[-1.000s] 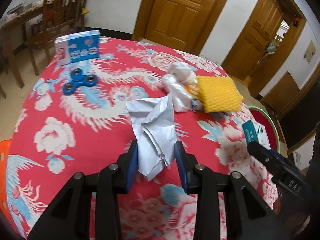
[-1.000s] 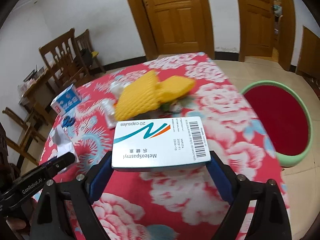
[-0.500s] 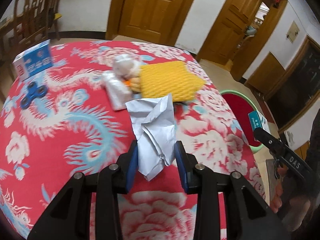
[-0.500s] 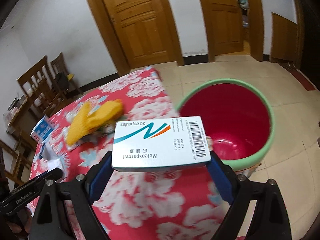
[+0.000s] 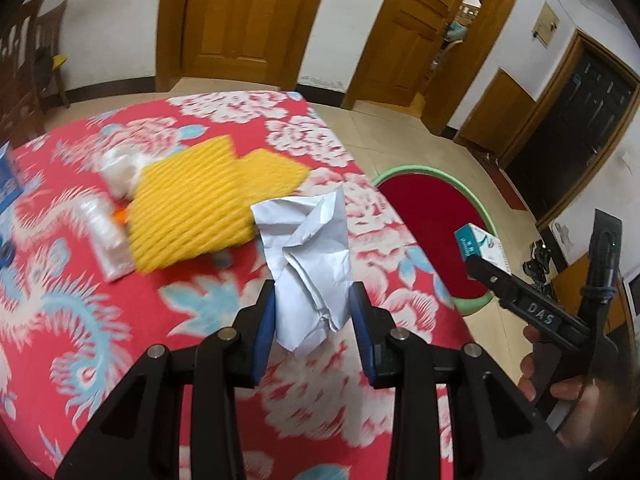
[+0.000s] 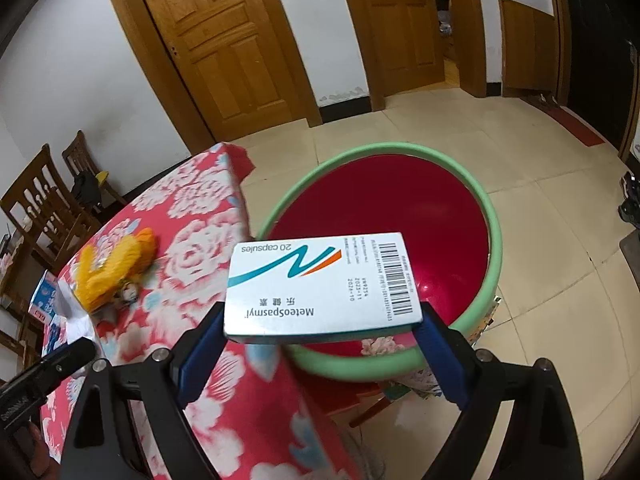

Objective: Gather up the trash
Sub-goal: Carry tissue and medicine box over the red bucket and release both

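Hovering past table edge (image 6: 240,200), boxed right claw (image 6: 320,340) over basin rim (image 6: 494,264)

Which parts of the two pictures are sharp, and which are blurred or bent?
Left wrist view: crumpled paper sharp, tablecloth and yellow foam net smeared by motion. Right wrist view: medicine box text readable, basin clear, door frames curved by the fisheye lens.
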The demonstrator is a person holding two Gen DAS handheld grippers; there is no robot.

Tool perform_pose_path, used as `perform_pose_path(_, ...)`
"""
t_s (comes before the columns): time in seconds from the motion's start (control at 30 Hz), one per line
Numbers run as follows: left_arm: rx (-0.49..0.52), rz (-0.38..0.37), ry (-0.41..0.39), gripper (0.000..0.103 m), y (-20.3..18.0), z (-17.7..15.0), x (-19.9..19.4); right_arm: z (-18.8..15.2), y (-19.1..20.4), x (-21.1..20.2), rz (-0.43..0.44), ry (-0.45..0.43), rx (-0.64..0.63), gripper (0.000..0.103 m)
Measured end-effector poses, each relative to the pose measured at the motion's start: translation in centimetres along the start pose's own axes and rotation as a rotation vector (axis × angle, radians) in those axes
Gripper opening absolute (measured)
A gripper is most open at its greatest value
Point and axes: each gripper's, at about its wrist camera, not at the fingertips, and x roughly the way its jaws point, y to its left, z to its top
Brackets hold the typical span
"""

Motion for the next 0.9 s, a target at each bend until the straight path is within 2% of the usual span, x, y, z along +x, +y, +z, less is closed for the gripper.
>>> perform_pose_path(0.1,0.025,-0.01,0.013,0.036,-1.2,0.7,1.1,0.5,-1.0,0.8,-0.009,0.007,0.014,0.094)
perform_pose_path(0.23,0.047,-0.034,0.038,0.036,-2.5,1.5,2.8,0.8,-1.9,1.2,-0.009,-0.01,0.026,0.103)
perform_pose_path(0.37,0.038,-0.088,0.08,0.036,-3.7,2.4,4.7,1.2,-3.1,1.4,0.001,-0.02,0.058,0.103)
perform_pose_path(0.7,0.122,-0.098,0.098,0.037,-8.2,4.0,8.3,1.1,-6.1,-0.1,-0.008,-0.064,0.124,0.103)
perform_pose_path(0.8,0.131,-0.066,0.104,0.037,-9.2,4.5,9.5,0.9,-6.8,-0.8,-0.007,-0.078,0.143,0.103)
perform_pose_path(0.9,0.137,-0.043,0.11,0.042,-10.0,4.8,10.8,0.9,-7.3,-1.0,-0.012,-0.083,0.154,0.103)
